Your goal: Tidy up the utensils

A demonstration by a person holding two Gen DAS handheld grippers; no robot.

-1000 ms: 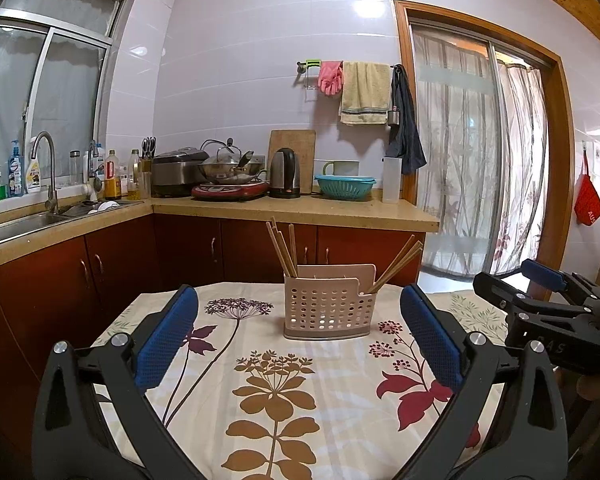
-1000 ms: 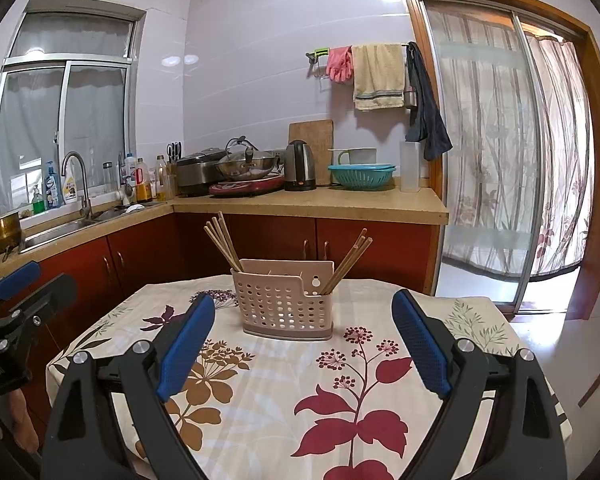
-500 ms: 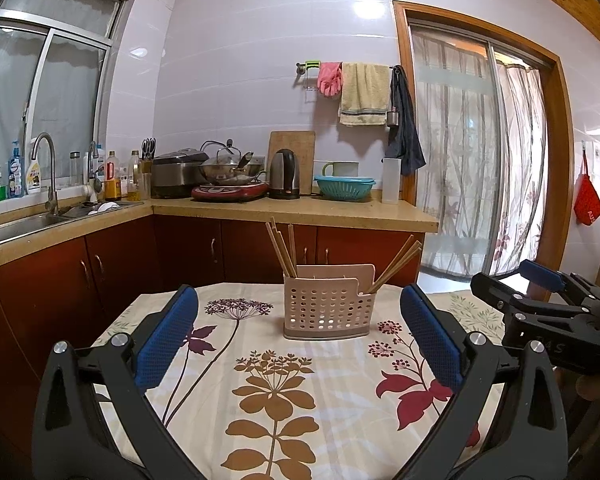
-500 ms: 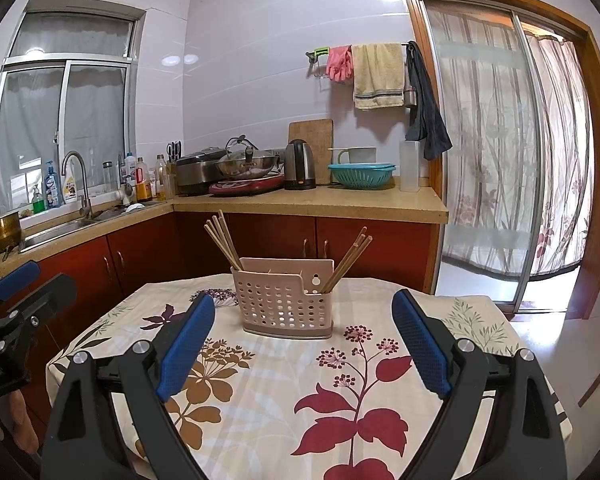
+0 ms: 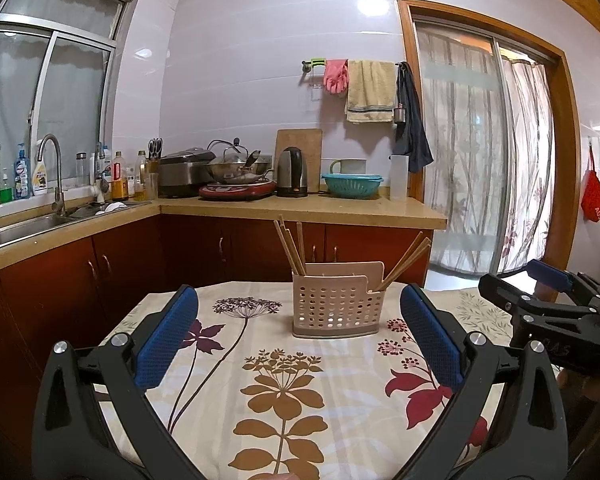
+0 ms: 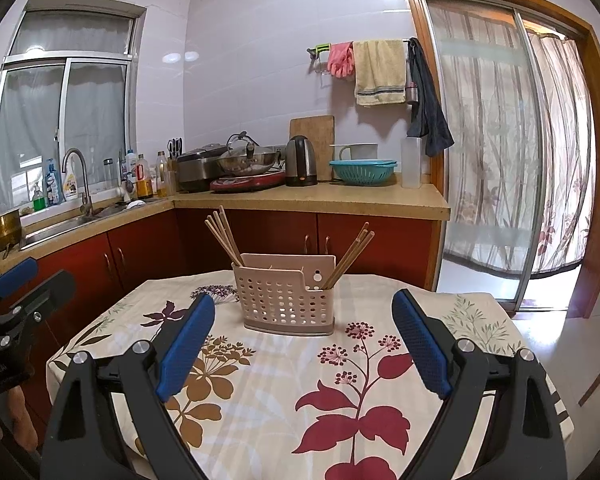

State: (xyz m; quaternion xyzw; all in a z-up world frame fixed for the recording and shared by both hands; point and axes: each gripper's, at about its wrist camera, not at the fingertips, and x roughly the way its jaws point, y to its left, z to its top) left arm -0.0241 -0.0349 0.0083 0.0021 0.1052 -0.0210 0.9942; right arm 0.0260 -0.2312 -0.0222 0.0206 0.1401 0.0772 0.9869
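Holder: perforated beige utensil holder stands upright on the floral tabletop, toward its far edge.
Contents: 2 bundles of chopsticks; left bundle leans left, right bundle leans right, each in an end compartment. Middle section: contents cannot be told.
Loose utensils: none seen on the cloth in either view.
Left gripper: fingers spread wide, holding nothing; holder lies straight ahead, between the finger lines.
Right gripper: fingers released wide, empty; holder ahead, slightly left of centre.
Nearer hand: not settled; both sit back from the holder by a similar gap.
Long axis: chopsticks run steeply upward, tips splayed outward; a grasp would meet them from the side, near the upper ends.
Stage: fits both chopsticks awaiting sorting and chopsticks already sorted into 2 groups.
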